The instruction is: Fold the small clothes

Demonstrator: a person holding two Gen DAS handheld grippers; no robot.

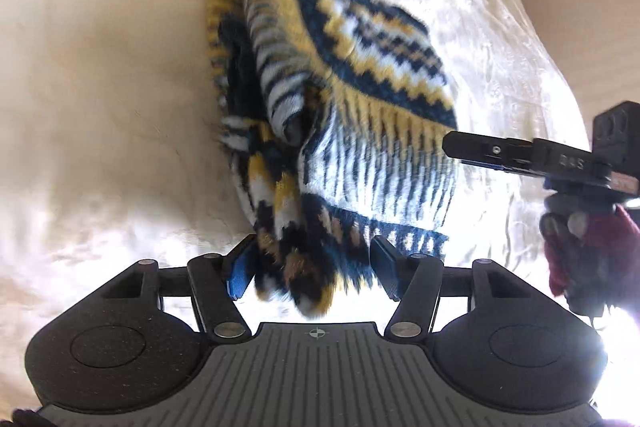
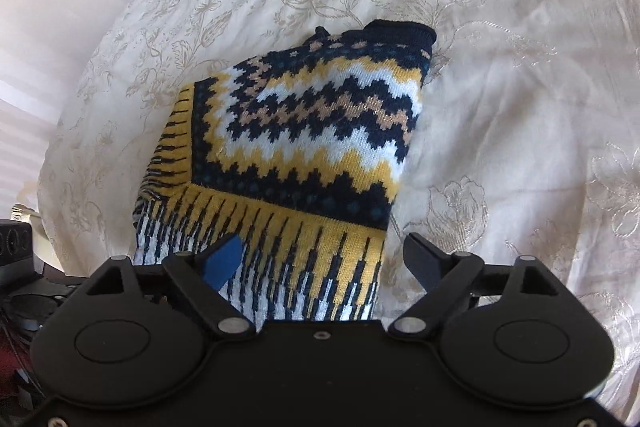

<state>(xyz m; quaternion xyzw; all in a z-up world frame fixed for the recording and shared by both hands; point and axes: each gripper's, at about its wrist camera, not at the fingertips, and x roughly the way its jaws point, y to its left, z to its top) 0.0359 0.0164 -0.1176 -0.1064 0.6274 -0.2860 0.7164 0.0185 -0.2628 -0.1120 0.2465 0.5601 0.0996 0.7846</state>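
Where sweater (image 2: 304, 147) lies: cream floral bedspread (image 2: 500, 67).

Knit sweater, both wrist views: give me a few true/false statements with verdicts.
1. The knit sweater lies on a cream floral bedspread. True.
2. The sweater is plain red. False: it has navy, yellow, white and tan zigzag bands.
3. The right gripper has its jaws spread, pads clear of the knit. True.
4. The left gripper is clamped shut on the knit. False: its jaws stand apart, with a fold of sweater hanging between them.
5. The right gripper is out of the left wrist view. False: it shows at that view's right edge.
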